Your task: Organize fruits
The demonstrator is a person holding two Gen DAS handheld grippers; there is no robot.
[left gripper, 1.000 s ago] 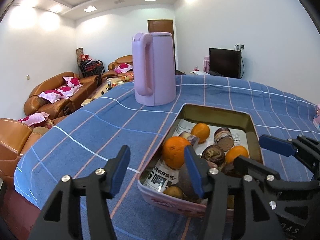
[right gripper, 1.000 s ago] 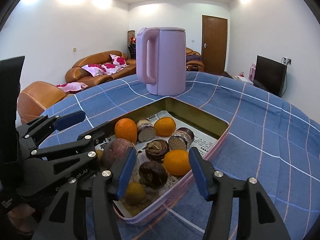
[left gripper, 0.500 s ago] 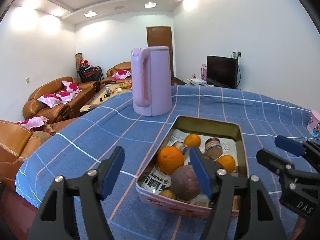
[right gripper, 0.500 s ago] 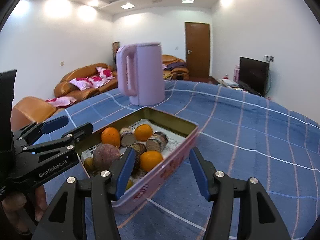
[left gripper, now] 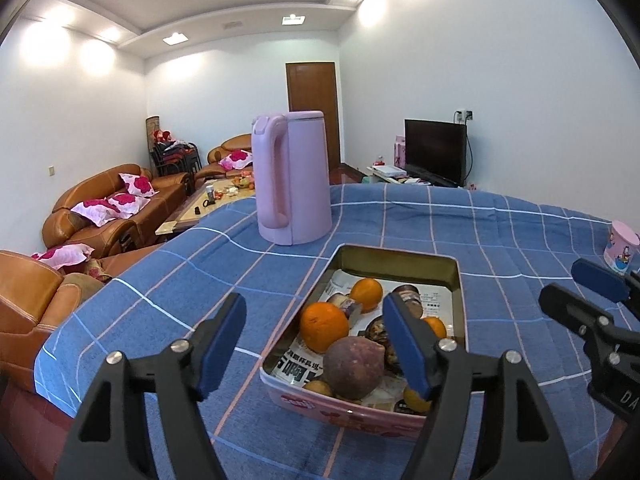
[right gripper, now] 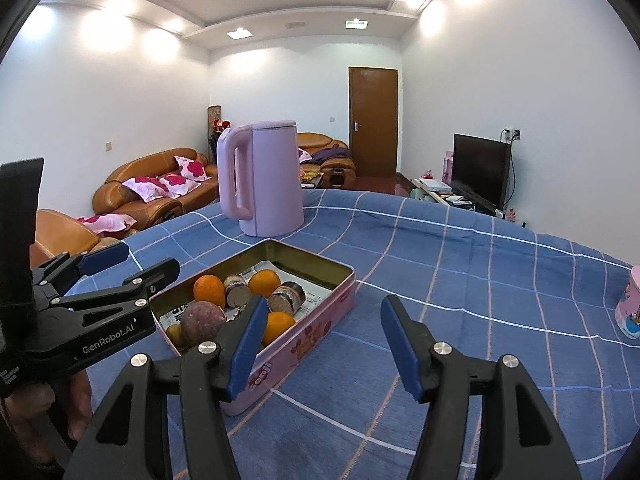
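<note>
A pink tin tray [left gripper: 348, 416] lined with newspaper sits on the blue checked cloth. It holds several oranges [left gripper: 324, 326], a round purple-brown fruit [left gripper: 352, 364] at its near end and some dark brown pieces. My left gripper [left gripper: 316, 344] hovers just short of the tin's near left corner. Its jaws are opening and nothing is between them. My right gripper [right gripper: 324, 344] hangs off the tin's [right gripper: 316, 320] right side, its jaws opening a little around nothing. In the right wrist view, the left gripper [right gripper: 128, 264] hangs beside the purple fruit [right gripper: 202, 320].
A tall pink kettle [left gripper: 292, 180] stands behind the tin. A small pink cup [right gripper: 630, 308] sits far right on the cloth. The table edge drops off at the left toward brown sofas [left gripper: 100, 208]. A hand [right gripper: 80, 404] holds the left gripper.
Both grippers have drawn back and up from the tin. The left jaws have widened. The purple fruit lies in the tin's near end, clear of the left fingers.
</note>
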